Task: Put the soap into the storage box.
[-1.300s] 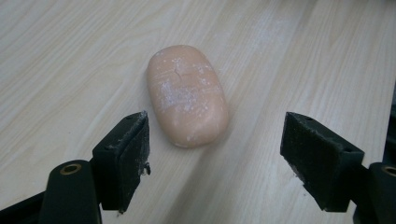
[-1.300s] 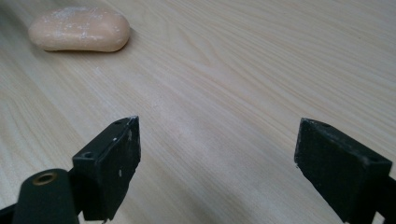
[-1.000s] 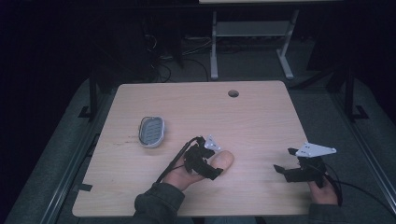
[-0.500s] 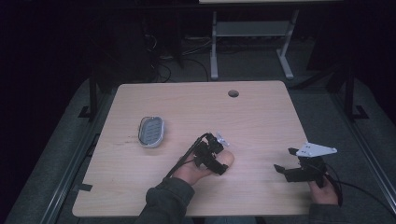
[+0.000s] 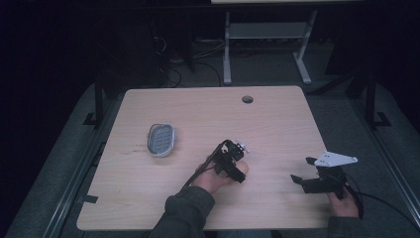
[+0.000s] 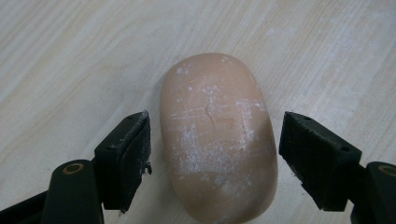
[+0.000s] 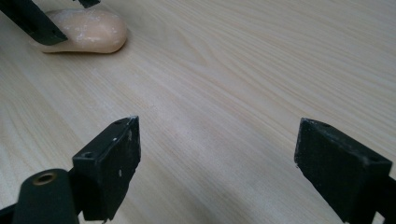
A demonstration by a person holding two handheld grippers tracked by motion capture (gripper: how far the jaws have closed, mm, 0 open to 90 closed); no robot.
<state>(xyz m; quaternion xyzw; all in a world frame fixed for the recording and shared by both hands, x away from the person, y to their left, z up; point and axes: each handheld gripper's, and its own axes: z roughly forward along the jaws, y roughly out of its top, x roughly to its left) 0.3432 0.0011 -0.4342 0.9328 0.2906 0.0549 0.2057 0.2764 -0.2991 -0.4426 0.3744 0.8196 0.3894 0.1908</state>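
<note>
We hold our left gripper (image 6: 212,154) wide around the soap (image 6: 217,140), untouched; right gripper (image 7: 215,163) gapes empty; soap dish (image 5: 161,139) bare.

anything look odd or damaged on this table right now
The soap bar between the open left gripper jaws lies bare on the table, apart from the soap dish, and is scuffed white with a small crack.

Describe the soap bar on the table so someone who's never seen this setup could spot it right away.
On the wooden table, look just right of the middle, under the left gripper, whose open jaws stand either side of it. There lies the soap bar: a smooth, peach, rounded oblong with whitish scuffs, unlike the grey ribbed soap dish farther left.
</note>
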